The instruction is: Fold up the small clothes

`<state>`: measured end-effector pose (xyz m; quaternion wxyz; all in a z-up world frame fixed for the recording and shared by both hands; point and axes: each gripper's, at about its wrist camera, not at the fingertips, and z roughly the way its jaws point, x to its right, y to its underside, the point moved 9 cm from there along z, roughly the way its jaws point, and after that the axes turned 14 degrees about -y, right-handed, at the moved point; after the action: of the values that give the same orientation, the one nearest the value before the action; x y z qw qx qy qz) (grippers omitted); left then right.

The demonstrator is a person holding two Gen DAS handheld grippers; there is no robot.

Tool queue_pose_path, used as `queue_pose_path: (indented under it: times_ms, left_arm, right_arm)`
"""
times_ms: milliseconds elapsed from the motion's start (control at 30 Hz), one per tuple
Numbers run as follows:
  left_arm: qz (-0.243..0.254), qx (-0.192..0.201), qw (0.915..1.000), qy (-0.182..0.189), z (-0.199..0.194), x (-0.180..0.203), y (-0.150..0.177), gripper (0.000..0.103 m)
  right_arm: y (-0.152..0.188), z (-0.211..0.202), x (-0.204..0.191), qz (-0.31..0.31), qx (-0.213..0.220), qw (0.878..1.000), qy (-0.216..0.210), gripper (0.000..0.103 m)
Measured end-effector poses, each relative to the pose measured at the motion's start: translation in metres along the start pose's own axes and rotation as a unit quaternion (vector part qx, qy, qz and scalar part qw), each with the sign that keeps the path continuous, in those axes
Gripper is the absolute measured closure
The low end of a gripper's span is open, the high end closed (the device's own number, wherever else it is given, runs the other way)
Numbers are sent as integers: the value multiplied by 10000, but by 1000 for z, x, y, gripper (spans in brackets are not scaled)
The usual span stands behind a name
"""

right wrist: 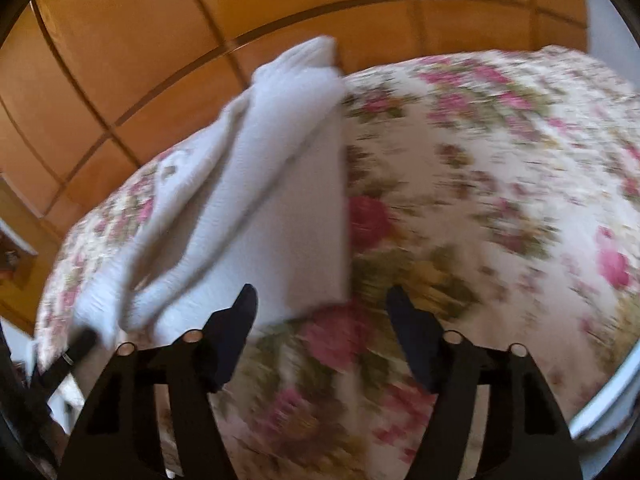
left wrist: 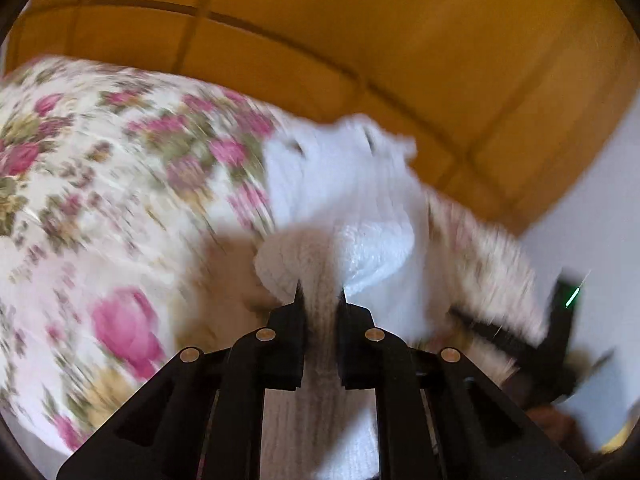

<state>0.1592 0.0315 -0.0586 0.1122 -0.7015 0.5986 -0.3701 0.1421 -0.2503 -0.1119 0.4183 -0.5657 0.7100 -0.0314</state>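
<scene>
Left claw [left wrist: 320, 294]: closed on a bunched fold of the white knit garment [left wrist: 340, 200]; ribbed fabric fills the gap between its two black fingers and runs back toward the camera. Beyond the fingertips the garment spreads upward in loose folds, lifted off the floral bedspread [left wrist: 100, 200].

Right claw [right wrist: 320, 300]: jaws stand wide apart, nothing between them. The same white garment [right wrist: 260, 200] lies just beside its left finger [right wrist: 240, 320], draped in a long band running up and away across the floral bedspread [right wrist: 480, 200]. A flat, straight-edged panel of the cloth sits nearest the finger; whether the finger touches it cannot be told.

At the lower left of the garment in the right wrist view, the left claw's dark tip [right wrist: 78, 344] shows at the cloth's edge.

Behind the bedspread stands orange wood panelling [left wrist: 360, 20] with dark grooves.

Both views are motion-blurred. No brand, label or legible writing can be made out on the garment or the bedspread.
</scene>
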Motion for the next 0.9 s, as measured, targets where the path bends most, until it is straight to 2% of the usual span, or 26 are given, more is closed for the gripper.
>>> queue_pose_path:
  times_ms: [67, 133, 233, 300, 333, 400, 467, 500, 533, 567, 633, 667, 767, 833, 900]
  left_arm:
    - [-232, 182, 9996, -42, -6, -17, -27, 92]
    - [-205, 458, 9980, -383, -9, -36, -61, 92]
    - [-417, 764, 9920, -919, -6, -73, -117, 92]
    - [-651, 938, 9840, -1365, -1, -101, -154, 92]
    - [-730, 1031, 9766, -1741, 3, -116, -176, 92]
    - [-877, 1021, 9645, -2271, 13, -138, -204, 87]
    - [-1050, 1020, 9548, -2586, 15, -153, -216, 74]
    - [-1120, 1069, 9509, -2679, 16, -155, -219, 70]
    - [-1169, 1117, 9486, -2720, 15, -155, -220, 58]
    - [-1184, 1154, 9483, -2708, 15, -153, -218, 46]
    - [-1163, 1199, 9493, -2663, 14, -144, -204, 34]
    - [-1105, 1136, 9520, -2619, 17, -138, -195, 34]
    - [-969, 743, 9660, -2279, 40, -123, -165, 34]
    - [-857, 336, 9771, -1920, 60, -106, -136, 34]
    - [-734, 50, 9818, -1751, 74, -88, -112, 34]
  right_arm:
    - [-5, 20, -11, 199, -218, 9984, -478, 41]
    - [-7, 44, -21, 427, -466, 9951, -759, 41]
    - [-9, 75, -31, 477, -758, 9927, -810, 41]
    - [-11, 88, -40, 286, -856, 9931, -754, 44]
    - [-12, 90, -43, 215, -868, 9933, -735, 47]
    - [-18, 92, -50, -59, -883, 9938, -677, 71]
    - [-25, 91, -53, -277, -898, 9936, -627, 82]
    - [-26, 87, -54, -330, -893, 9934, -646, 85]
    - [-32, 80, -52, -358, -834, 9935, -680, 85]
    - [-43, 70, -50, -384, -703, 9942, -712, 86]
    - [-65, 49, -43, -325, -525, 9946, -829, 86]
    - [-76, 38, -37, -266, -424, 9944, -929, 87]
    - [-106, 11, -15, -400, -66, 9975, -573, 103]
    - [-120, 1, 8, -223, 65, 9988, -437, 103]
    - [-123, -2, 19, -148, 146, 9993, -322, 102]
